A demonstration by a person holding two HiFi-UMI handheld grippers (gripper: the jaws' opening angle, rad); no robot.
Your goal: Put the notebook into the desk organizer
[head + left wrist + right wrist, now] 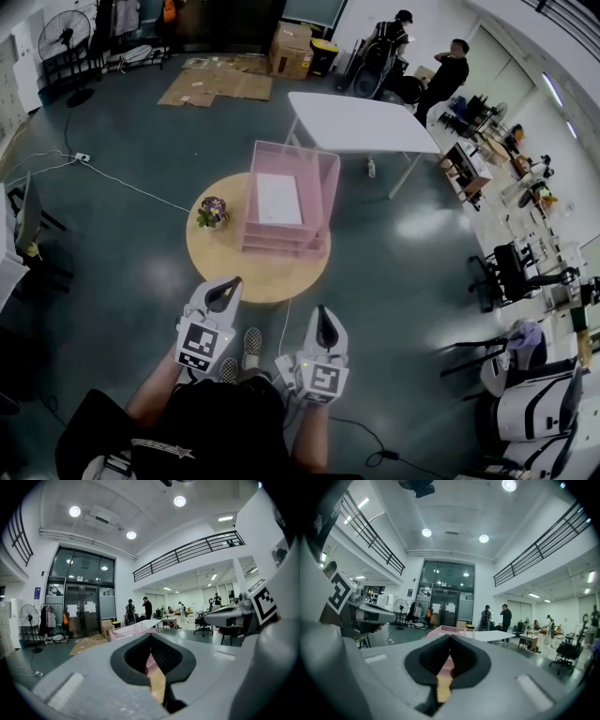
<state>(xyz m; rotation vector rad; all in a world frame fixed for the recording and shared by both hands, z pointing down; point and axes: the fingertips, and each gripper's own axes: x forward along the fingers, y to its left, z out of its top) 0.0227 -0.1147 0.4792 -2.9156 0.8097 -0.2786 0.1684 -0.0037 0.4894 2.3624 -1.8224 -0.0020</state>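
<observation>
On the round tabletop [220,253] in mid-scene sat the pink desk organizer [281,240], with a small flower pot [212,213] just beside it on the left. A white notebook [279,199] lay flat in the organizer's top tray. Near the person, both grippers were off the tabletop edge and well apart from the organizer, pointing toward it. The left gripper [228,292] had its jaws together with nothing between them. The right gripper [323,323] also had its jaws pressed together and was empty. A white table [361,122] stood farther back, with two people beyond it.
</observation>
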